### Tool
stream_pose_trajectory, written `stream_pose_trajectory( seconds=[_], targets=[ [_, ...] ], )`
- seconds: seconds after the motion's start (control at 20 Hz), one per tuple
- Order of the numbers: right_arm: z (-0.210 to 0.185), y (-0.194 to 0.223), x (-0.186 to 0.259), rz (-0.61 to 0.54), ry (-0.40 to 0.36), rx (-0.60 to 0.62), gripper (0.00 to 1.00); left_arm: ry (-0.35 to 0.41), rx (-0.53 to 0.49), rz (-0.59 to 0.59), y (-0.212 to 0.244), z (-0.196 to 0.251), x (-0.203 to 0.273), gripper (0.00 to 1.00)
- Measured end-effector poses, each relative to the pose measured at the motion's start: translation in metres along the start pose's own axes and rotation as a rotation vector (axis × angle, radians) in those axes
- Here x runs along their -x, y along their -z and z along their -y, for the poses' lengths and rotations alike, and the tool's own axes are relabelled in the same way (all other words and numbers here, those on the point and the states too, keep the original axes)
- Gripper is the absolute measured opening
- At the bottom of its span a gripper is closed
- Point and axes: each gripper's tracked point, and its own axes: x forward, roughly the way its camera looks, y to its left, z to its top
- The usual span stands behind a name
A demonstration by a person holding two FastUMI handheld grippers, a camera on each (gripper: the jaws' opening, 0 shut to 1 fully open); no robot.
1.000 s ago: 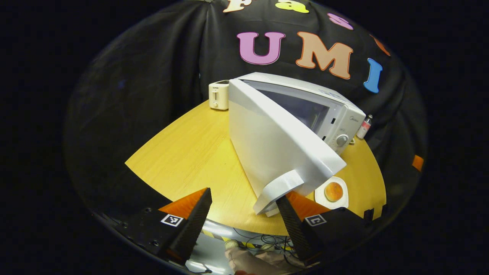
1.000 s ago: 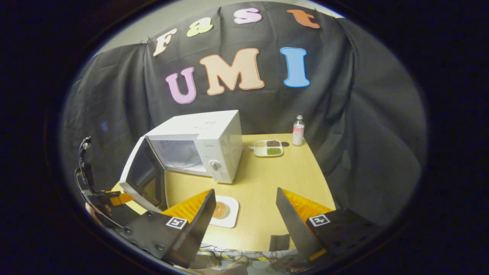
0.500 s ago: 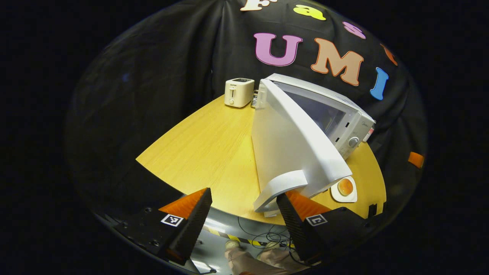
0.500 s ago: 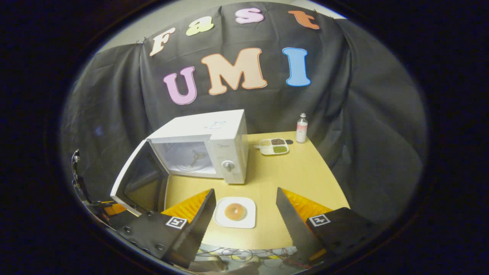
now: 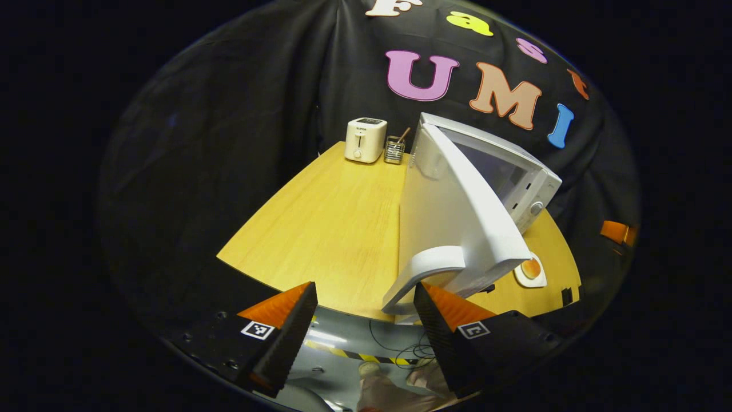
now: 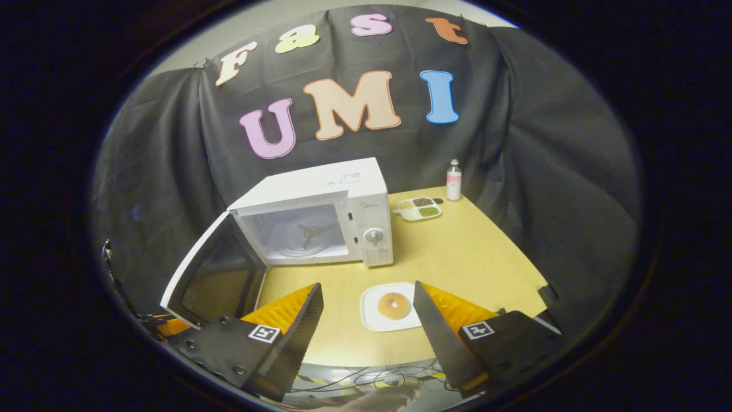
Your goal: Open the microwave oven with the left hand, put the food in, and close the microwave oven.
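1. Left gripper point(image 5: 363, 320): two black wedge-shaped fingers point(image 5: 286, 335) with finely ribbed inner faces, tapering to points.
2. Orange ribbed panels on the outer top of each left finger.
3. Black blocky finger mounts behind them, each with a small white square fiducial marker point(image 5: 257, 329) in black pattern; small round screw holes on the left mount.
4. Right gripper point(image 6: 366, 323): same build, with black ribbed wedge fingers point(image 6: 297, 332), yellow-orange ribbed outer panels, black mounts.
5. White fiducial marker point(image 6: 478, 329) on each right mount; screws visible on the left-side mount.
6. Right gripper view, far left edge: the other gripper's orange part and a thin black cable point(image 6: 117, 280), blurred.
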Motion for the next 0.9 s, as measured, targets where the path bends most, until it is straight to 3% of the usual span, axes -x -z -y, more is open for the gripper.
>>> stream_pose_trajectory(
  seconds=[0.25, 0.5, 0.7, 0.9],
  targets=[
    [0.009, 0.033, -0.014, -0.102, 0.032, 0.006, 0.99, -0.142, 0.043, 0.048, -0.021, -0.048, 0.013, 0.96],
    [0.028, 0.061, -0.064, -0.244, 0.038, -0.010, 0.99, -0.336, 0.079, 0.141, -0.057, -0.082, 0.033, 0.96],
    [0.040, 0.085, -0.113, -0.383, 0.010, -0.018, 0.99, -0.451, 0.088, 0.284, -0.103, -0.080, 0.046, 0.96],
    [0.051, 0.113, -0.153, -0.533, -0.028, 0.012, 0.99, -0.500, 0.132, 0.400, -0.136, -0.054, 0.052, 0.95]
  ],
)
